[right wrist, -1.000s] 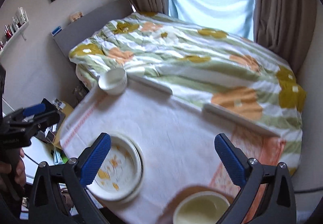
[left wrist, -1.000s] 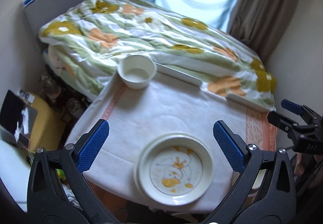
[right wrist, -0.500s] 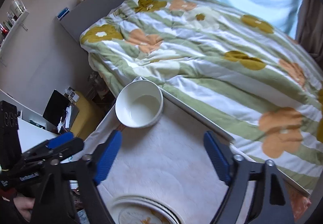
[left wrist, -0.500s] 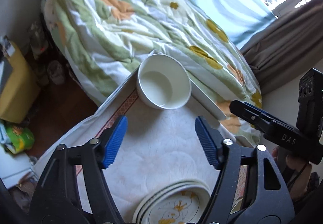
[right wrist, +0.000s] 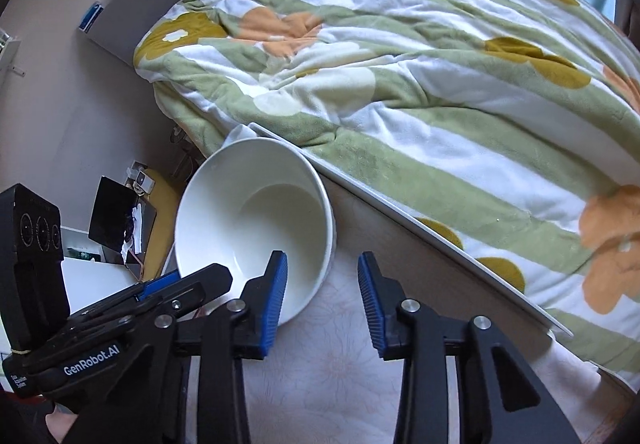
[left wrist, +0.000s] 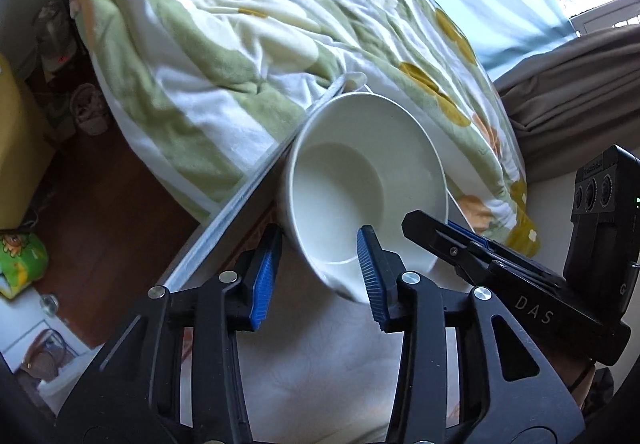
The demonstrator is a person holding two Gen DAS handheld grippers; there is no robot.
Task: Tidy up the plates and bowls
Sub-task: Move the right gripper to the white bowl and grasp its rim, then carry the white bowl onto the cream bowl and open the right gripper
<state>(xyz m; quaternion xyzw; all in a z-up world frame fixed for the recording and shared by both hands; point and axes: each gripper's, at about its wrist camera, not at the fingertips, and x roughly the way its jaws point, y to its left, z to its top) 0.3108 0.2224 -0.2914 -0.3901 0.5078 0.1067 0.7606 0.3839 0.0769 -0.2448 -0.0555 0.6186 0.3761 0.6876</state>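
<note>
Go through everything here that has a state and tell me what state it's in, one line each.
white bowl: upright, empty, at the table's far corner, rim straddled by both grippers.
left gripper: open, one finger inside the bowl, one outside.
right gripper: open, left finger inside the bowl, right finger outside over the tablecloth.
floral blanket: spread rumpled over the bed.

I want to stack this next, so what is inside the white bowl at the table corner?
The white bowl looks empty: its pale inner wall and bottom show bare. One blue finger of the right hand-held gripper reaches over the near rim and hides a small part there.
</note>
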